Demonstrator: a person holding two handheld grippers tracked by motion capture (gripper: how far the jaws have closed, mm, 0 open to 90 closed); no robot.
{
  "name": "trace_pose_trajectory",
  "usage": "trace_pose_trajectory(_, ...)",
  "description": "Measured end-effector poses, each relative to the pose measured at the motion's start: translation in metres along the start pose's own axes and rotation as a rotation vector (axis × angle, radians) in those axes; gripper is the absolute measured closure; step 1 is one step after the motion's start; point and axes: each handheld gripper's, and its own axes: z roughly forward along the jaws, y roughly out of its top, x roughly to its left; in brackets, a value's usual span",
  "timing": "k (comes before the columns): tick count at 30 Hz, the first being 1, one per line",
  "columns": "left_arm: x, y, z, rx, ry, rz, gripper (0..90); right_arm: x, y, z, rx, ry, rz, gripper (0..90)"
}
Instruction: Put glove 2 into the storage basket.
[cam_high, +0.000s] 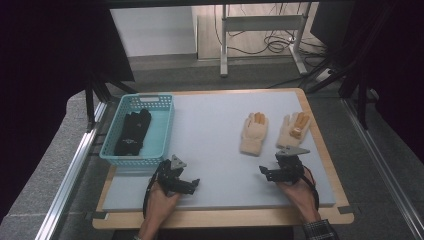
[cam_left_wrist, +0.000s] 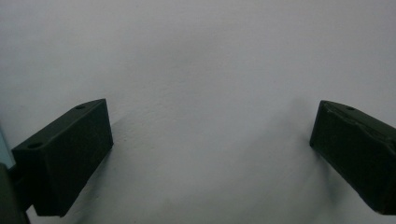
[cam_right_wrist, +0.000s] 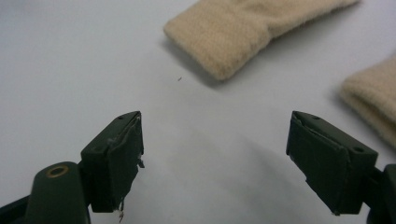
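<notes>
Two beige knit gloves with orange fingertips lie flat on the grey mat (cam_high: 215, 150) at the right, the left glove (cam_high: 254, 132) beside the right glove (cam_high: 294, 129). My right gripper (cam_high: 265, 173) hovers just in front of them, open and empty. In the right gripper view my right gripper (cam_right_wrist: 215, 119) points at the bare mat, with one glove's cuff (cam_right_wrist: 233, 32) ahead and the other cuff (cam_right_wrist: 373, 102) at the right edge. My left gripper (cam_high: 192, 184) sits near the mat's front left, open, with nothing between its jaws. In its own view my left gripper (cam_left_wrist: 210, 109) frames plain grey mat.
A teal plastic basket (cam_high: 150, 98) stands at the mat's left with black gloves (cam_high: 132, 132) lying in it. A sliver of teal (cam_left_wrist: 3, 149) shows at the left edge of the left gripper view. The mat rests on a wooden tabletop (cam_high: 225, 219). Metal rails run along both sides.
</notes>
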Motion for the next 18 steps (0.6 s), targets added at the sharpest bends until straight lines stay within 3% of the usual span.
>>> trace_pose_trajectory(18, 0.000, 0.000, 0.000, -0.001, 0.001, 0.001, 0.0, -0.015, 0.045, 0.018, -0.016, 0.033, -0.004, 24.3)
